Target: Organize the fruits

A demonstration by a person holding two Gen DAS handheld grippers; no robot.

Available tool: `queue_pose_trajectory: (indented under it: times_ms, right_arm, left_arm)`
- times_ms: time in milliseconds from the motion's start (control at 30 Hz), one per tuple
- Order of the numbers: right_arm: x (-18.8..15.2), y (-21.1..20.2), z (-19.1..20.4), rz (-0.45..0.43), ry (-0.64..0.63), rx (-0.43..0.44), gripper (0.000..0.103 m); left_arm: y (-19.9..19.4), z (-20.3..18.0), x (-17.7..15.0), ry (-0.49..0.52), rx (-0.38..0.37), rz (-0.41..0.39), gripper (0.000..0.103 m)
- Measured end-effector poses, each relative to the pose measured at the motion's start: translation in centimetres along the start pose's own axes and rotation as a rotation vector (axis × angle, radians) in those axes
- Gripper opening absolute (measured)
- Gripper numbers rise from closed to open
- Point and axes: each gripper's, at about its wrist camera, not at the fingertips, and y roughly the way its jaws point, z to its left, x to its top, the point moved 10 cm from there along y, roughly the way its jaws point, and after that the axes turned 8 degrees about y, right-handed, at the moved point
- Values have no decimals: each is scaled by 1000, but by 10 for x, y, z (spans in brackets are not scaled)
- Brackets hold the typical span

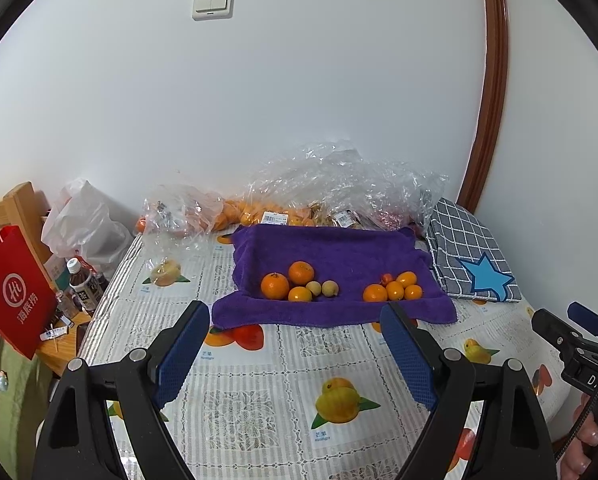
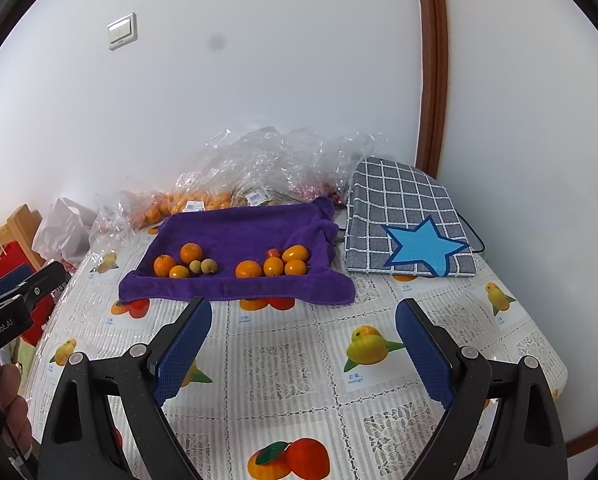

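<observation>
A purple towel (image 1: 331,256) (image 2: 243,232) lies on the table with two groups of fruit on it. The left group (image 1: 295,282) (image 2: 183,264) has three oranges and two small tan fruits. The right group (image 1: 395,290) (image 2: 275,266) has several small oranges and one small red fruit. My left gripper (image 1: 297,320) is open and empty, held above the table in front of the towel. My right gripper (image 2: 303,316) is open and empty, also in front of the towel. The right gripper shows at the right edge of the left wrist view (image 1: 579,332).
Clear plastic bags (image 1: 331,192) (image 2: 267,168) with more oranges lie behind the towel against the wall. A checked cloth with a blue star (image 1: 471,256) (image 2: 407,224) lies to the right. A wrapped yellow fruit (image 1: 165,272), a red paper bag (image 1: 13,296) and bottles (image 1: 83,284) are at the left.
</observation>
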Motion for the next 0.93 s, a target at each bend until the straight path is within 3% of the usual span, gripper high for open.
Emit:
queue_pose_trajectory:
  times_ms: [933]
  right_arm:
    - [1, 0, -1, 0, 3, -5, 93]
  left_arm:
    - [-1, 3, 2, -2, 5, -5, 87]
